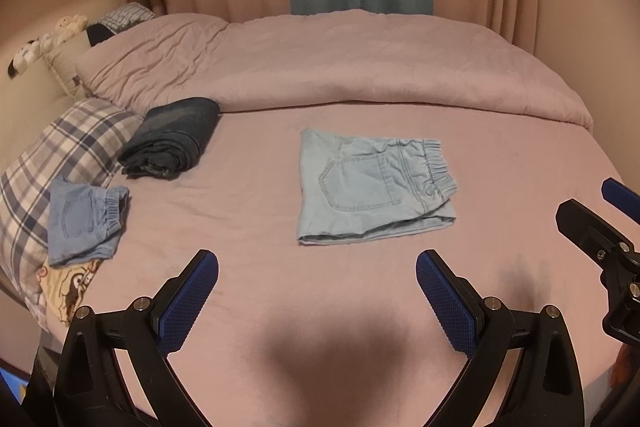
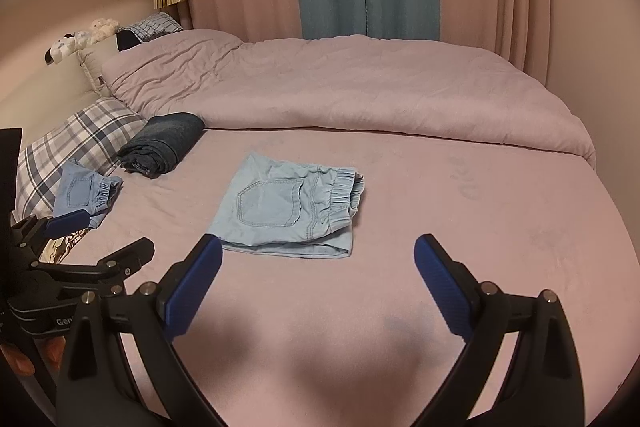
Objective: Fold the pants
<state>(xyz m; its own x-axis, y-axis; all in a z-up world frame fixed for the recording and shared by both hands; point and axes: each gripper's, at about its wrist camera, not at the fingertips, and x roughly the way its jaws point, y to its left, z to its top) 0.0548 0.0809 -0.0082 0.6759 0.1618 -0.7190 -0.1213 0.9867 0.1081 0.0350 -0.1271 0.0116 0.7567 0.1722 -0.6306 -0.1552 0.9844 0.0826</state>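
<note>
Light blue denim pants (image 1: 372, 187) (image 2: 290, 209) lie folded into a compact rectangle in the middle of the pink bed sheet (image 1: 248, 211) (image 2: 460, 219), back pocket up and elastic waistband to the right. My left gripper (image 1: 317, 273) hovers open just in front of them, nothing between its blue pads. My right gripper (image 2: 318, 255) is also open and empty, close to the pants' near edge. Each gripper shows in the other's view: the right one (image 1: 600, 211) at the right border, the left one (image 2: 104, 239) at the left.
A folded dark denim garment (image 1: 172, 137) (image 2: 164, 143) and a second folded light blue pair (image 1: 84, 223) (image 2: 84, 193) rest by the plaid pillow (image 1: 60, 155) (image 2: 76, 139) on the left. A bunched pink duvet (image 1: 340, 67) (image 2: 360, 95) runs along the back; curtains hang behind.
</note>
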